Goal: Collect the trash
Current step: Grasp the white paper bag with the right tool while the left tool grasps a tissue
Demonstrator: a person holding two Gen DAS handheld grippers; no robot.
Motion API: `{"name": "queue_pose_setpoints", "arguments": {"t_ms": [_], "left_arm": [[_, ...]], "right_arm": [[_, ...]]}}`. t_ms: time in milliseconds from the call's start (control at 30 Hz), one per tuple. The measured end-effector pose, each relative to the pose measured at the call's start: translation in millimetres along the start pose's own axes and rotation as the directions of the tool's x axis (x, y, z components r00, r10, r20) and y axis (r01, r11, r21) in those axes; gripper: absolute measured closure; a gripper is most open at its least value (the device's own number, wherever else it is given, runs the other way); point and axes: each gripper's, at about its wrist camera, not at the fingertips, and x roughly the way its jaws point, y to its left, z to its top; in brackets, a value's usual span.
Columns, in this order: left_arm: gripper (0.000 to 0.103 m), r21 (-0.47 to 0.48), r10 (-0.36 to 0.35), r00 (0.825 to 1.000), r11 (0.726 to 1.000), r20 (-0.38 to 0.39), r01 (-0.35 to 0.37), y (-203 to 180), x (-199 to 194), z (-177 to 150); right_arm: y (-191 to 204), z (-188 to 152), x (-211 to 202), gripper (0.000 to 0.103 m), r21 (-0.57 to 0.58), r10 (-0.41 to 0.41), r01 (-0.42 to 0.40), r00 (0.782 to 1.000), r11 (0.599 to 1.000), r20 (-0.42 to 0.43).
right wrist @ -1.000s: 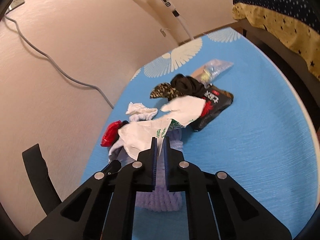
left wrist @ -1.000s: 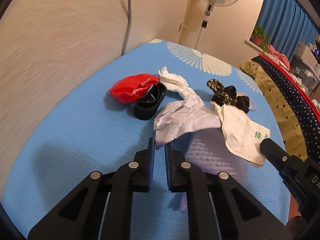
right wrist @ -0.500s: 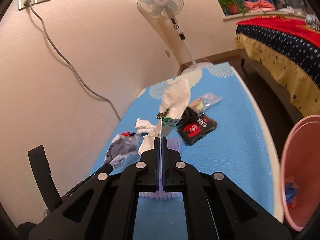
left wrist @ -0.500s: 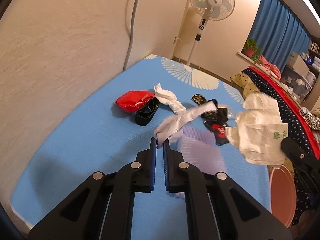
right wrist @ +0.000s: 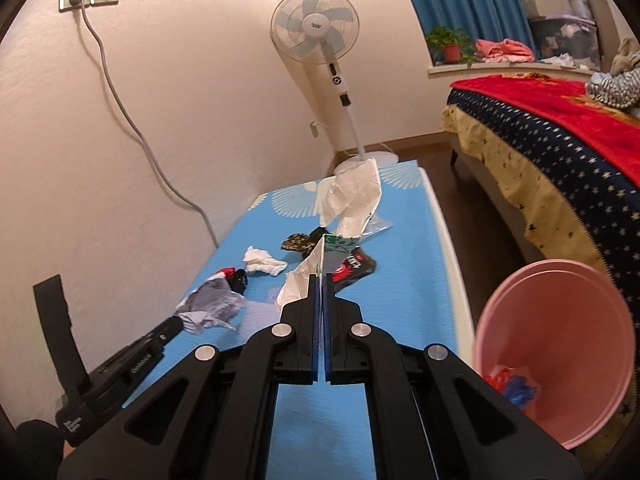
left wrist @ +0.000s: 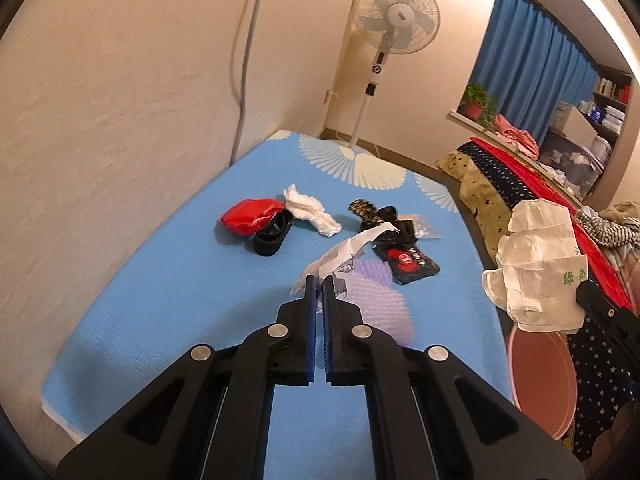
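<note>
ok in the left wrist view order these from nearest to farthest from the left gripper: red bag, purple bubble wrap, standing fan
1. purple bubble wrap, just right of the left gripper
2. red bag, farther up the mat, left
3. standing fan, on the floor beyond the mat

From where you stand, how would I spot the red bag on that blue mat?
Find the blue mat along the cream wall. On its wall side, the red bag lies crumpled against a black strap, beside a white tissue. It is the only all-red, shiny piece there.

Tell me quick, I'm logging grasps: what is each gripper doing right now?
Left gripper: shut on the crumpled grey-white paper.
Right gripper: shut on the white plastic bag with green print.
</note>
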Motion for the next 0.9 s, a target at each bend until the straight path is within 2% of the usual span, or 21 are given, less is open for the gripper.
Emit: {"name": "queue_pose_setpoints", "arguments": {"t_ms": [200,600,900], "left_arm": [[0.1,0.024,-0.028,0.999,0.999,0.017,0.027,-10,-14,-3],[0.101,0.042,-0.014,0.993,0.999,0.115,0.009,-20,-35,6],[0.101,0.058,-0.056,0.991,0.997,0.124,0.049,-28,-39,7]], "right_arm": [[-4,-3,-19,0.101,-0.025,-0.064,0.065,0.998,0.998,0.01],[-16,0,-45,0.101,-0.049,-0.142,0.144,0.989,0.988,0.051],[-23,3,-52,0.101,-0.043,-0.194,0.197,0.979,0.979,0.066]]}}
